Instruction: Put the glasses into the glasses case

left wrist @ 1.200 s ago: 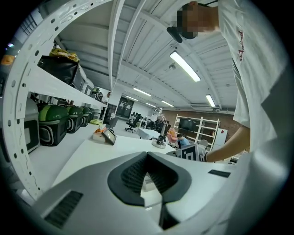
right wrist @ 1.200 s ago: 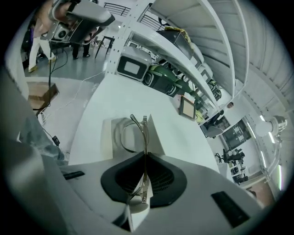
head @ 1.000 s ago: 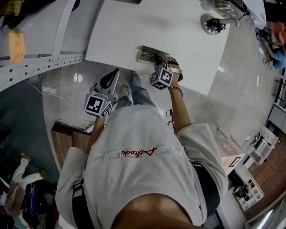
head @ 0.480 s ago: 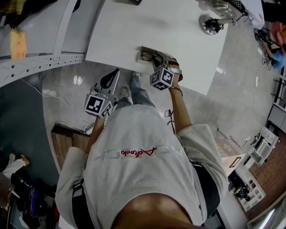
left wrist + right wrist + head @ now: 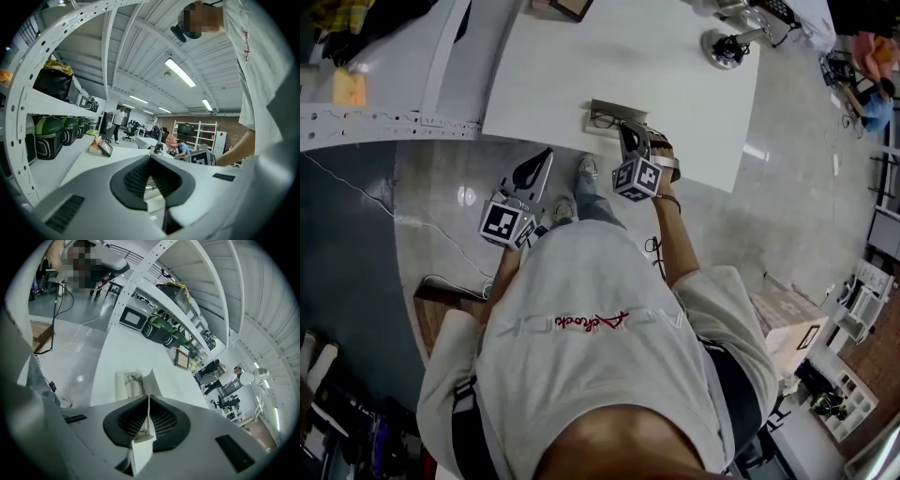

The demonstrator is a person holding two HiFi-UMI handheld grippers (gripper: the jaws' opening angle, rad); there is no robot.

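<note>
A grey glasses case point(image 5: 602, 118) lies open at the near edge of the white table point(image 5: 656, 66), with the dark-rimmed glasses point(image 5: 602, 120) inside it. In the right gripper view the case point(image 5: 125, 384) and glasses point(image 5: 137, 379) sit just beyond the jaws. My right gripper point(image 5: 628, 131) point(image 5: 149, 398) is closing, and its pads press on the case's thin white lid flap point(image 5: 151, 379), which stands up between them. My left gripper point(image 5: 544, 157) point(image 5: 150, 158) hangs off the table's near-left corner over the floor, shut and holding nothing.
A lamp with a round base point(image 5: 722, 45) stands at the table's far right, and a framed picture point(image 5: 572, 7) at its far edge. A white perforated rack point(image 5: 384, 122) runs along the left, holding green helmets point(image 5: 49, 136). The person's shoes point(image 5: 586, 167) are below the table edge.
Both grippers have risen a little. The right one still sits at the case by the table's near edge. The head view has shifted, so the table appears slightly lower and to the left.
</note>
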